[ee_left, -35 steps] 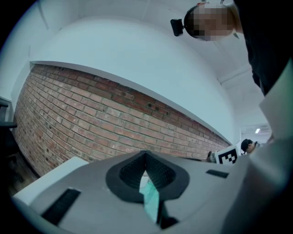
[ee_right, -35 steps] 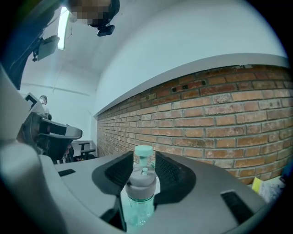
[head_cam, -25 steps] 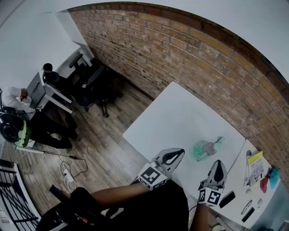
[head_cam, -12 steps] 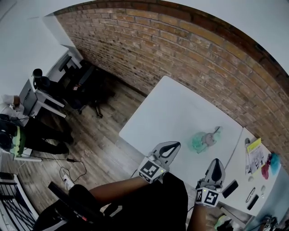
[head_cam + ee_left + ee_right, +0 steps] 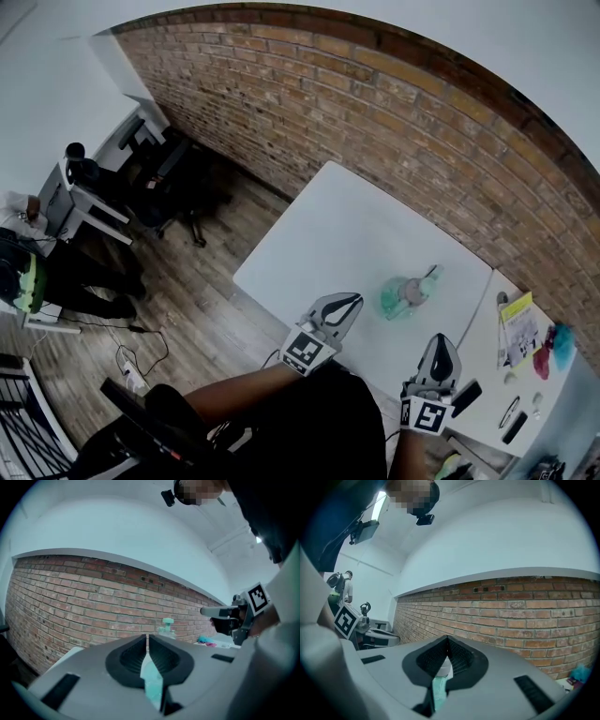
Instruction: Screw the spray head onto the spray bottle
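Left claw (image 5: 349,300), right claw (image 5: 441,339): both pressed together, level, above near edge of white worktop (image 5: 328,234). Teal spray bottle (image 5: 405,295) on worktop beyond, apart from both.

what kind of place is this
Most likely an office or lab workroom: a white table stands by a long brick wall, and across the wood-look floor there are desks and dark office chairs.

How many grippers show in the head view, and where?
2. The left gripper is at the white table's near edge; the right gripper is further right, lower in the picture.
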A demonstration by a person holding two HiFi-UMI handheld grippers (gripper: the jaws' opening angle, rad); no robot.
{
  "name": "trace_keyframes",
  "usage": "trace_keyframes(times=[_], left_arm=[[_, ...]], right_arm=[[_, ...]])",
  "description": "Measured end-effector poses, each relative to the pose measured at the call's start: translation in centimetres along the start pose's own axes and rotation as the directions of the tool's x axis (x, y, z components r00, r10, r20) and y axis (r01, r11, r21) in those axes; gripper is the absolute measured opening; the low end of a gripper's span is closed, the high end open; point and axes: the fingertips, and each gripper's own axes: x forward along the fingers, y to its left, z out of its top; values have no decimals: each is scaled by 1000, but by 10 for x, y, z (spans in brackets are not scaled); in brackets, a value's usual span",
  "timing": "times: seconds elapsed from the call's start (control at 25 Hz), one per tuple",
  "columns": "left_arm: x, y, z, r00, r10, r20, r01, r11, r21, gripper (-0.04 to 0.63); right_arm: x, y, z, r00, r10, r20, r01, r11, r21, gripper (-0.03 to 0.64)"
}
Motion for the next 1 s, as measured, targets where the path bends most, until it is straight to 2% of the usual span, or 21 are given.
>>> trace_keyframes(times=[0.12, 0.2, 0.4, 0.56, 0.68, 0.88, 1.0], left_arm=[[4, -9, -6, 999, -11, 33, 10, 999, 32, 2], [5, -9, -15, 998, -7, 63, 6, 1000, 10, 2], [14, -3, -41, 1000, -1, 17, 0, 1000, 15, 25], [25, -18, -61, 995, -93, -21, 94, 993, 77, 80], [36, -22, -67, 988, -150, -25, 152, 982, 116, 128], [56, -37, -85, 968, -246, -37, 249, 961, 124, 151], [67, -43, -91, 962, -269, -39, 272, 955, 121, 234]], right_arm=[[1, -8, -2, 1000, 30, 3, -30, 1000, -3, 6], [3, -13, -5, 998, 61, 3, -61, 998, -13, 6], [7, -21, -11, 994, 113, 11, -112, 992, -51, 6], [9, -27, -15, 998, 67, -4, -67, 997, -38, 6], [14, -17, -3, 998, 67, 20, -66, 997, -31, 8], [22, -10, -5, 997, 73, 19, -72, 997, -19, 8], [26, -12, -11, 997, 74, 6, -74, 997, -20, 7]])
